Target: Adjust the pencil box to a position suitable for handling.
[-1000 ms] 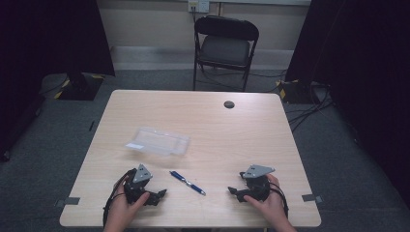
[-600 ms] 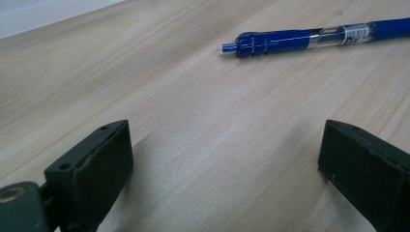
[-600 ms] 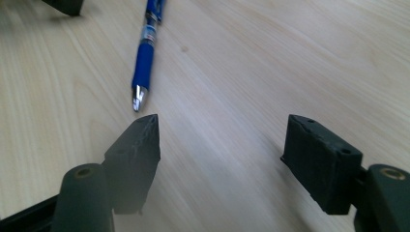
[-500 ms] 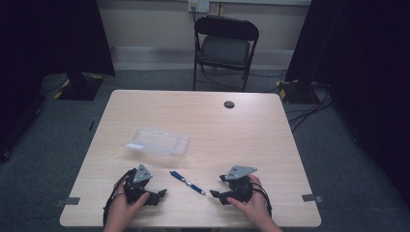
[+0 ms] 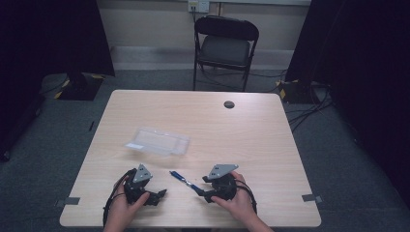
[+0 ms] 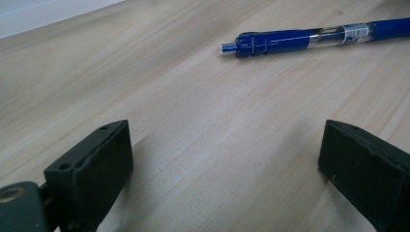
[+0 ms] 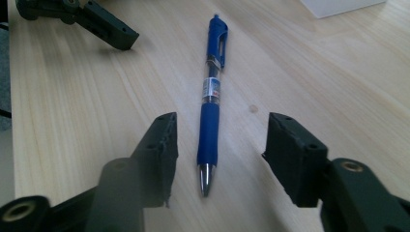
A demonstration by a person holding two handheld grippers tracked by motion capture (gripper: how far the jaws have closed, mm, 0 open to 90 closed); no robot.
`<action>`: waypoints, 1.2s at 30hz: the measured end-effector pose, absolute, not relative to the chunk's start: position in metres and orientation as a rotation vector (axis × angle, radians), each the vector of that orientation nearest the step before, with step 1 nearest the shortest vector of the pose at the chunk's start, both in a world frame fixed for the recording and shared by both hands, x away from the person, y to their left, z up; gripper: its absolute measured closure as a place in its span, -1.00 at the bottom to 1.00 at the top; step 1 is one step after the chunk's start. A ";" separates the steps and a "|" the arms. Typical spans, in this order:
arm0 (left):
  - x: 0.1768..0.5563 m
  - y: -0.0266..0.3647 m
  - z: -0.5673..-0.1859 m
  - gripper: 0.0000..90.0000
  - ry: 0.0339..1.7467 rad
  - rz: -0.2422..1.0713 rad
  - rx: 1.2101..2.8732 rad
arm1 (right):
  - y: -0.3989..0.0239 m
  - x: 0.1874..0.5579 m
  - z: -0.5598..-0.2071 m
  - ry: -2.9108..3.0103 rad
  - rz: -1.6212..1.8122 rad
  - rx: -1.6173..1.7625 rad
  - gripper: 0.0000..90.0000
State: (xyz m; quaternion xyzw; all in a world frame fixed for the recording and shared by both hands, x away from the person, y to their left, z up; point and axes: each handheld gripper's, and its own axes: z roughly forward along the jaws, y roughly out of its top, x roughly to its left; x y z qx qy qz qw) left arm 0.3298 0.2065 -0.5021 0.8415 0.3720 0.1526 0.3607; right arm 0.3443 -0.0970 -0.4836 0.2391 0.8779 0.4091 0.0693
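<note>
Near the front edge of the table (image 5: pixel 241 130), about midway along it, a blue pen (image 7: pixel 212 101) lies flat. The right gripper (image 7: pixel 218 162) straddles its tip end, jaws just been closing, half open, not yet touching it. The left gripper (image 6: pixel 225 164) rests wide open, empty, just beside.

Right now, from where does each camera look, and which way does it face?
High view: above the person's side, facing forward and down on the table; both hands, left gripper, right gripper.
Left gripper view: rides the left gripper, low over the wood, jaws wide.
Right gripper view: rides the right gripper, looking along the blue pen; its jaws, just closing, flank it untouched.
All three share the pen.
</note>
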 end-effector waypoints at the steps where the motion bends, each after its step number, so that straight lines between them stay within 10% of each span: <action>1: 0.330 0.207 -0.502 -0.89 0.959 0.393 2.168 | -0.095 0.345 -0.485 2.646 1.234 0.712 0.08; 14: 0.330 0.206 -0.502 -0.89 0.959 0.393 2.168 | -0.079 0.345 -0.494 2.665 1.196 0.719 0.42; 17: 0.330 0.206 -0.502 -0.89 0.958 0.393 2.168 | -0.079 0.345 -0.494 2.652 1.191 0.720 0.77; 36: 0.330 0.207 -0.502 -0.89 0.957 0.394 2.171 | -0.117 0.344 -0.482 2.618 1.134 0.677 0.80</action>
